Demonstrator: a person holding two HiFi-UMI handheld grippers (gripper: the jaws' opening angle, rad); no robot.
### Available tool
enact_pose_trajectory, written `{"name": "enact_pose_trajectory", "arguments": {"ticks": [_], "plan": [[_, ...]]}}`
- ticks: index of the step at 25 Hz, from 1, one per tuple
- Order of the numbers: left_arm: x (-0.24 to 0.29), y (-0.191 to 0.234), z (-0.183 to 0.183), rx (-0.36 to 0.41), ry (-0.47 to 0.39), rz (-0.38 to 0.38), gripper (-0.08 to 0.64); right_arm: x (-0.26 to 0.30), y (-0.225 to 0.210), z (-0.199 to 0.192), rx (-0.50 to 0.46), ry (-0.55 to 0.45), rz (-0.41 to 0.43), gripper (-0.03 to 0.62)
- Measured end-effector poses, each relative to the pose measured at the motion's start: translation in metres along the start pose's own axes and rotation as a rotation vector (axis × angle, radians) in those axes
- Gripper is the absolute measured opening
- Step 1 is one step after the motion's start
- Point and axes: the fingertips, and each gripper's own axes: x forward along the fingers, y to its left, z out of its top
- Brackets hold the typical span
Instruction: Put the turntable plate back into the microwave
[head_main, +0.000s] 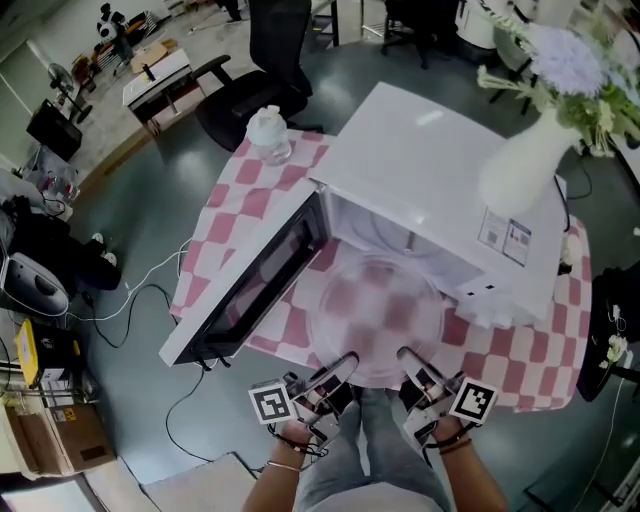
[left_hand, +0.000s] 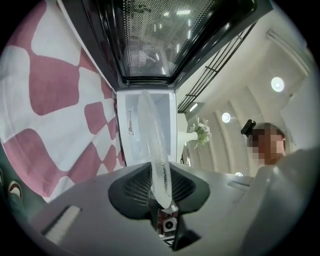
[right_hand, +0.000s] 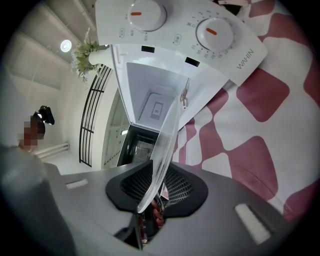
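Observation:
A clear round glass turntable plate (head_main: 375, 318) hangs level in front of the open white microwave (head_main: 430, 190), its far edge at the cavity mouth. My left gripper (head_main: 340, 370) is shut on the plate's near left rim, and my right gripper (head_main: 412, 366) is shut on its near right rim. In the left gripper view the plate (left_hand: 156, 155) shows edge-on between the jaws, running toward the cavity (left_hand: 147, 125). In the right gripper view the plate (right_hand: 165, 155) also runs edge-on from the jaws toward the cavity (right_hand: 155, 100). The microwave door (head_main: 255, 285) stands swung open to the left.
The microwave sits on a small table with a pink and white checked cloth (head_main: 530, 350). A white vase with flowers (head_main: 535, 150) stands on the microwave's top. A clear bottle (head_main: 268, 135) stands at the table's far left corner. Cables and a black office chair (head_main: 270, 60) are on the floor around.

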Motion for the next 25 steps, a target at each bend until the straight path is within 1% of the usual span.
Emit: {"name": "enact_pose_trajectory", "arguments": {"ticks": [8, 12, 20, 25], "plan": [[0.003, 0.003, 0.007, -0.071, -0.052, -0.033, 0.057, 0.008, 0.003, 0.009, -0.022, -0.01, 0.003, 0.077], [0.008, 0.007, 0.009, -0.095, -0.066, -0.032, 0.055, 0.01, 0.001, 0.016, -0.043, -0.017, -0.016, 0.077], [0.017, 0.006, 0.012, -0.081, -0.06, -0.036, 0.055, 0.011, 0.003, 0.025, -0.09, 0.002, -0.058, 0.078], [0.022, 0.006, 0.016, -0.078, -0.062, -0.039, 0.055, 0.012, 0.001, 0.031, -0.13, -0.003, -0.099, 0.094]]}}
